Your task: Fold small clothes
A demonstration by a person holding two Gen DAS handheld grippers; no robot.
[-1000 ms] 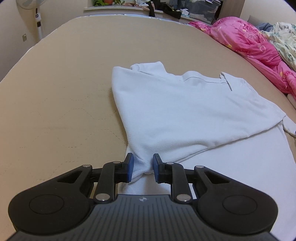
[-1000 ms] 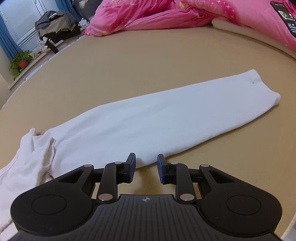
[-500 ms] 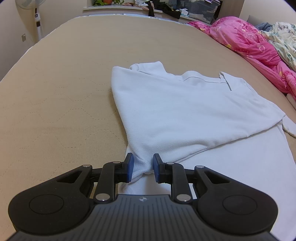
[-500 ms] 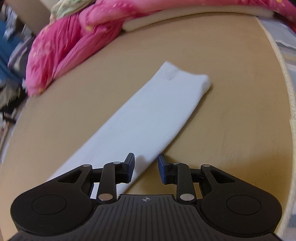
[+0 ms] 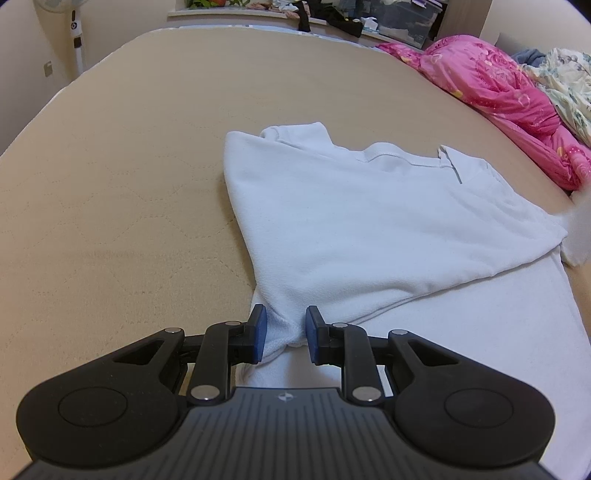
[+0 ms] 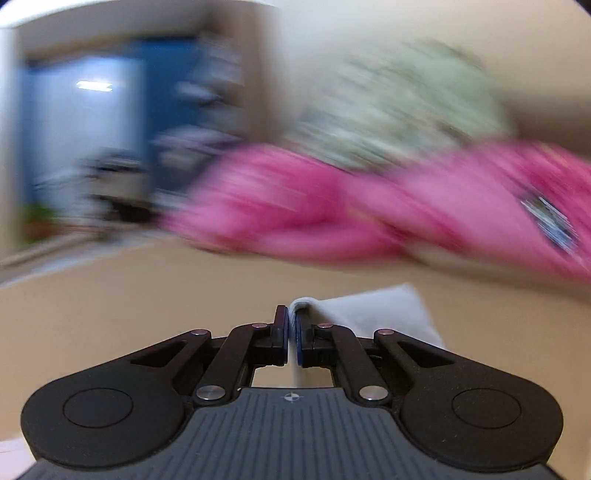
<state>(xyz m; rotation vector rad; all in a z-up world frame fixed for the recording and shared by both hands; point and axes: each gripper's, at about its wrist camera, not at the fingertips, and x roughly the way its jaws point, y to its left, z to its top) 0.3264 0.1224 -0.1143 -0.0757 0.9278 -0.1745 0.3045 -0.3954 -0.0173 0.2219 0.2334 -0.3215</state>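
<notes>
A white long-sleeved shirt [image 5: 369,229] lies on the tan mattress [image 5: 122,184], one side folded over its body. In the left wrist view my left gripper [image 5: 282,332] holds a bunched corner of the folded part between its blue pads, low over the bed. My right gripper [image 6: 292,326] is shut on the end of the shirt's white sleeve [image 6: 384,314], which pokes up between the pads and trails off to the right. That view is smeared by fast motion. A blurred white strip [image 5: 580,229] at the right edge of the left wrist view looks like this lifted sleeve.
A pink quilt [image 5: 509,96] and a pale flowered blanket [image 5: 569,74] are heaped along the bed's right side. A cluttered sill [image 5: 332,18] runs behind the bed, with a standing fan [image 5: 75,33] at the far left. Bare mattress stretches left of the shirt.
My right gripper closed on the sleeve's end and swung up and away from the bed, so the flat sleeve is gone from its view. The left gripper and its hold stayed the same.
</notes>
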